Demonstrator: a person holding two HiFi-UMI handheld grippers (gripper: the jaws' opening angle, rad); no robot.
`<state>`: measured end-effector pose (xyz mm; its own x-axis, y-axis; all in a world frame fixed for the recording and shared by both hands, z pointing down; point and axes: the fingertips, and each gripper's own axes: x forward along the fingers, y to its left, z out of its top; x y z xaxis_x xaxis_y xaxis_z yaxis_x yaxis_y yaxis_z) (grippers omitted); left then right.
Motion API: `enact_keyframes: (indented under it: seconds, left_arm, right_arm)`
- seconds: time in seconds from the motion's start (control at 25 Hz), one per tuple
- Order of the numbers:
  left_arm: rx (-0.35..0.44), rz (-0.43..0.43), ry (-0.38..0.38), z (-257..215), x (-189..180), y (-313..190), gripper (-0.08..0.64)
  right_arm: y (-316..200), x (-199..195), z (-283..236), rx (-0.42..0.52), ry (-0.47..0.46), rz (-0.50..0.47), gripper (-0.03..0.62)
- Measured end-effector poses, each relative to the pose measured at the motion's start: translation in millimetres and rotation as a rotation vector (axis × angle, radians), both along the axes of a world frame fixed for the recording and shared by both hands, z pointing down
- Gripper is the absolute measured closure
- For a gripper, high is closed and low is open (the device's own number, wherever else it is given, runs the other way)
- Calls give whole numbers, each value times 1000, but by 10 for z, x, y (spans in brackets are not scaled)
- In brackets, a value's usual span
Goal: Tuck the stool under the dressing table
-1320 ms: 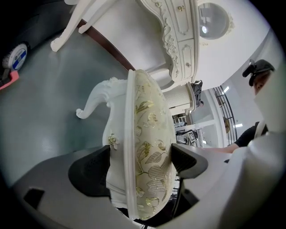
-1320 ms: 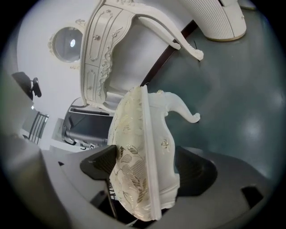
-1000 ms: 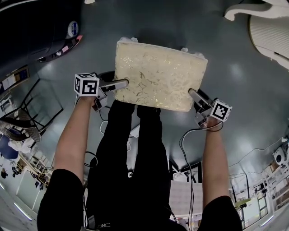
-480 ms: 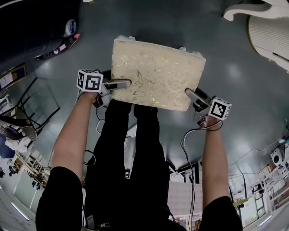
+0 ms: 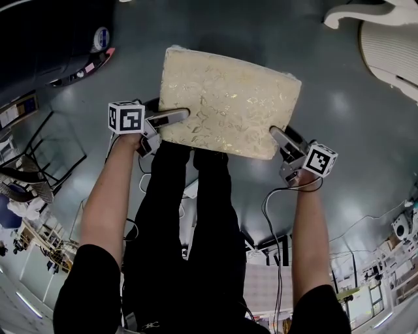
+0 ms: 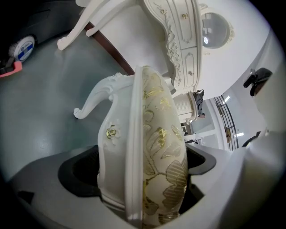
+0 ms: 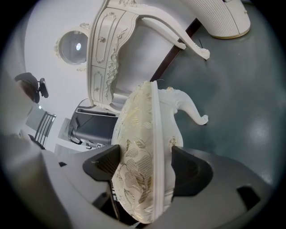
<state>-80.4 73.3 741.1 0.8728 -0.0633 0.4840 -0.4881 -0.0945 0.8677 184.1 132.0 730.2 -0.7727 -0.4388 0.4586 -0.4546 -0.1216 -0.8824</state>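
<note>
The stool (image 5: 225, 107), with a cream and gold cushion on a white carved frame, stands on the grey floor in front of me. My left gripper (image 5: 171, 117) is at its near left corner. The seat edge (image 6: 147, 147) lies between the widely spread jaws, and the pad on the frame side seems just clear of it. My right gripper (image 5: 282, 138) is at the near right corner. Its jaws are closing, with both pads against the seat edge (image 7: 147, 156). The white ornate dressing table (image 6: 178, 40) (image 7: 107, 49) stands beyond the stool, and its curved leg (image 5: 349, 16) shows at the top right.
A ribbed white object (image 5: 392, 59) stands at the far right beside the table leg. A black bulky object (image 5: 52, 39) fills the top left. The person's black-clad legs (image 5: 189, 215) are right behind the stool. Cables (image 5: 271, 202) trail on the floor.
The stool's seat has shifted a little away and to the left and turned slightly. Both grippers stay at its near corners.
</note>
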Motion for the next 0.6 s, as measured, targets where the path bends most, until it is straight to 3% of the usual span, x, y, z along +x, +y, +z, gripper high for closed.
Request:
enact_keyframes:
  seconds: [0.2, 0.4, 0.6]
  left_arm:
    - [30, 24, -16, -162, 54, -178, -21]
    - [44, 14, -13, -463, 189, -769, -21]
    - [47, -8, 1, -546, 216, -817, -21]
  right_arm:
    - [-112, 23, -105, 21, 4, -4, 216]
    - [-704, 166, -405, 53, 8, 18, 216]
    - [-803, 207, -534, 77, 29, 6, 216]
